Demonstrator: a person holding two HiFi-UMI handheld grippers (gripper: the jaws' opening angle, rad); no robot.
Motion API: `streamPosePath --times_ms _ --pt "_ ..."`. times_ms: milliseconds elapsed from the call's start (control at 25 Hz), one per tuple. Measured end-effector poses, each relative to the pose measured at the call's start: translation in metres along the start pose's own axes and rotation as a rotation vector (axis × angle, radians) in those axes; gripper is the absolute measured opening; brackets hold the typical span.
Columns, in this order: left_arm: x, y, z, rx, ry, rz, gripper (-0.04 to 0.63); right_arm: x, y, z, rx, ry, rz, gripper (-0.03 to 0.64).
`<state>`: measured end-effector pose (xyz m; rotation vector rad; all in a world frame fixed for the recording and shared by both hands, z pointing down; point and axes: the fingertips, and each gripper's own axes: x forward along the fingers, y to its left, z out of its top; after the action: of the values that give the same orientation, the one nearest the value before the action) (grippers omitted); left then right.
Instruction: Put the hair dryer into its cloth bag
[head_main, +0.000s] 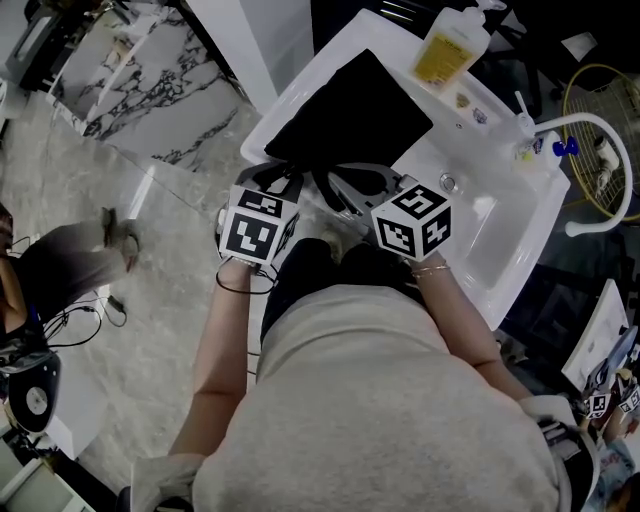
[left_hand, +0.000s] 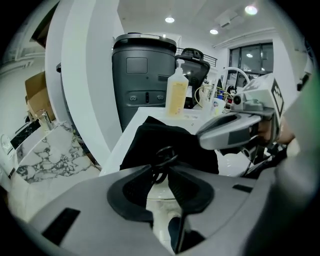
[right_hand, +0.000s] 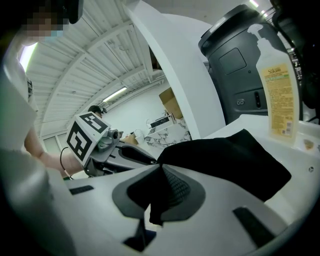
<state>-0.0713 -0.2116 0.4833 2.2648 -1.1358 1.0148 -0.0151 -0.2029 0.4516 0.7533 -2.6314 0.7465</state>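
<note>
The black cloth bag (head_main: 350, 110) lies flat on the white counter left of the sink. My left gripper (head_main: 278, 182) is at the bag's near edge, and its jaws (left_hand: 161, 169) are pinched on a loop of the bag's black drawstring (left_hand: 165, 155). My right gripper (head_main: 352, 188) sits just beside it, shut on a fold of the bag's edge (right_hand: 159, 167). The rest of the bag (right_hand: 235, 155) spreads out beyond the jaws. No hair dryer shows in any view.
A spray bottle with a yellow label (head_main: 450, 50) stands behind the bag. The white sink basin (head_main: 480, 225) and its faucet (head_main: 590, 130) lie to the right. A tall grey bin (left_hand: 145, 75) stands behind the counter. Marble slabs (head_main: 150, 70) are on the left.
</note>
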Motion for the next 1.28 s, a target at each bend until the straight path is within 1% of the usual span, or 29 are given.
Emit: streamPosePath --times_ms 400,560,720,800,920,1080,1200,1280 --pt "0.034 -0.006 0.0 -0.027 0.034 -0.054 0.103 0.007 0.0 -0.004 -0.007 0.026 0.016 0.012" --pt "0.041 0.0 0.004 -0.066 0.035 -0.042 0.104 0.011 0.001 -0.003 -0.005 0.034 0.027 0.012" --pt "0.043 0.004 0.007 -0.069 0.038 -0.042 0.104 0.015 0.002 -0.007 0.004 0.048 0.035 0.012" --pt "0.044 0.006 0.01 -0.068 0.025 -0.034 0.104 0.017 0.003 -0.009 0.008 0.05 0.037 0.012" --pt "0.048 0.004 0.015 -0.054 0.009 -0.027 0.104 0.017 0.001 -0.01 0.021 0.049 0.033 0.012" --pt "0.06 0.003 0.022 -0.012 0.005 -0.014 0.104 0.016 -0.004 -0.007 0.048 0.033 0.029 0.012" --pt "0.065 0.004 0.025 0.027 0.005 -0.001 0.104 0.016 -0.005 -0.007 0.049 0.032 0.023 0.012" --pt "0.066 0.004 0.025 0.036 0.0 0.0 0.104 0.016 -0.006 -0.008 0.044 0.035 0.019 0.012"
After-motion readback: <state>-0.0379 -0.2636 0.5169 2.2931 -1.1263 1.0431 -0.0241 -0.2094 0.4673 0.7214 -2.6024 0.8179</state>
